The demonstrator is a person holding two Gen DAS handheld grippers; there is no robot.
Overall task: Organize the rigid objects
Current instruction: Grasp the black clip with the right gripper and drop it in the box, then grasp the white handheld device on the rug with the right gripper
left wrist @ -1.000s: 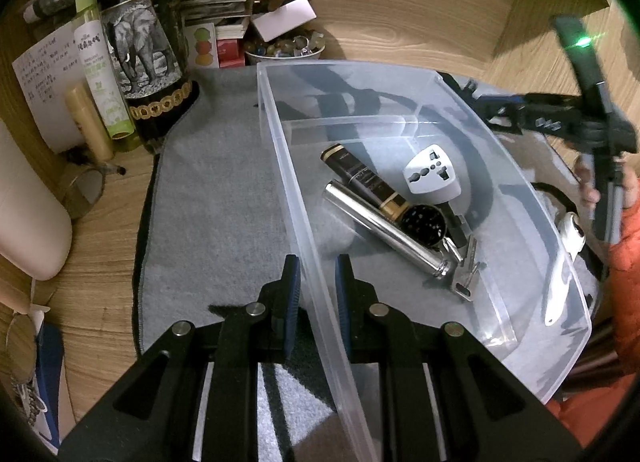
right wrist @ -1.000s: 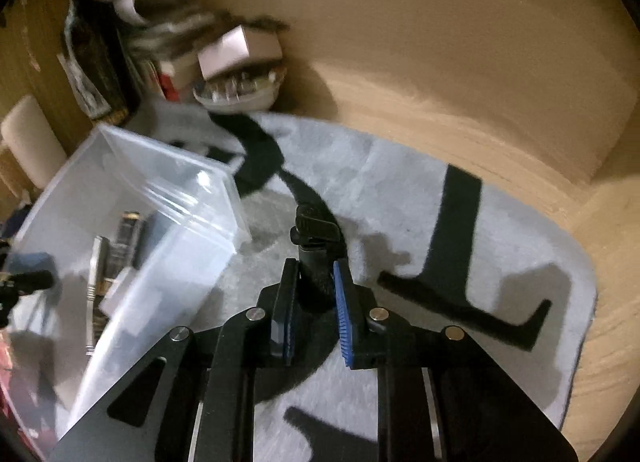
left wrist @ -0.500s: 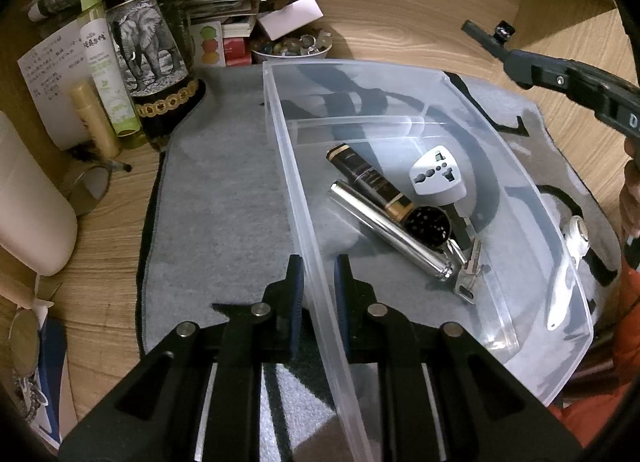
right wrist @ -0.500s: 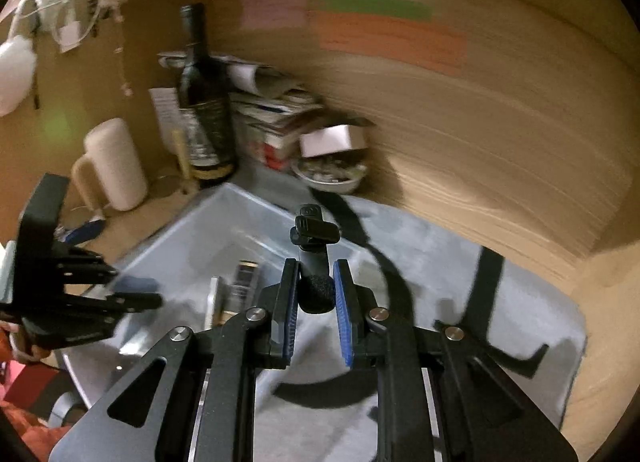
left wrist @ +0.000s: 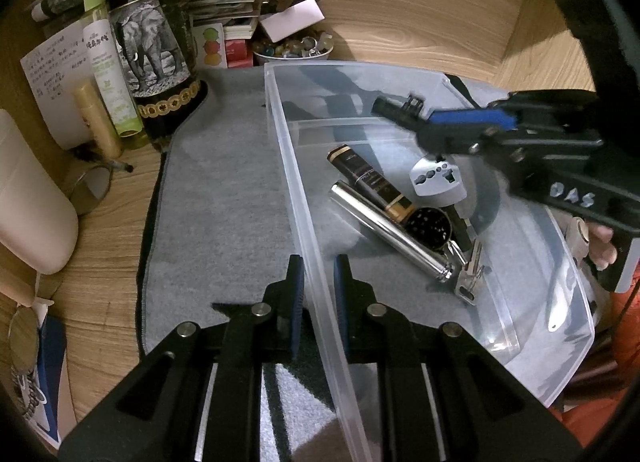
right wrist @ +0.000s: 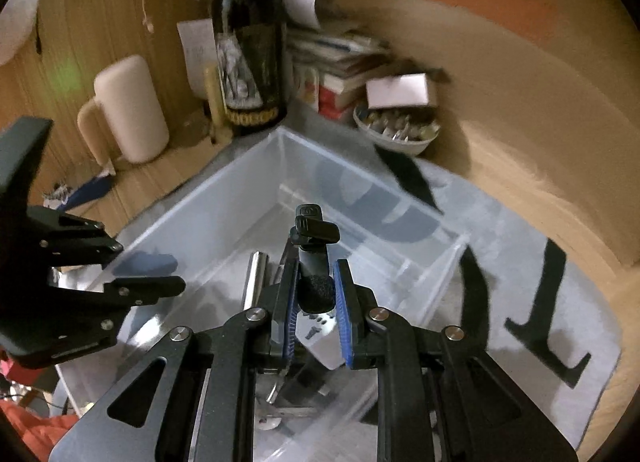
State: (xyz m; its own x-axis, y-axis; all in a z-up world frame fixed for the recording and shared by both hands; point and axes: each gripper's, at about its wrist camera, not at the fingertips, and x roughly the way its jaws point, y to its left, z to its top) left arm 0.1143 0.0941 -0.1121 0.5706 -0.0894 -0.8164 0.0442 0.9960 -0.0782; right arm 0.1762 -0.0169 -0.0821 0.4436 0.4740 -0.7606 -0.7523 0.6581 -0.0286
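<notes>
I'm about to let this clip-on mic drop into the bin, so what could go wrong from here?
1. The right gripper holds the clip-on microphone above the white travel adapter and the chrome tube; released here, it would likely land on them rather than on bare floor.
2. The left gripper straddles the clear plastic bin's wall; its grip looks loose, so a bump might shift the bin.

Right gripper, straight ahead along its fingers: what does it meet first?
Likely the far inner wall of the clear bin. The right gripper, shut on a small black clip mic, points over the bin's interior toward that corner. Depth is unclear, so it might pass above the rim.
</notes>
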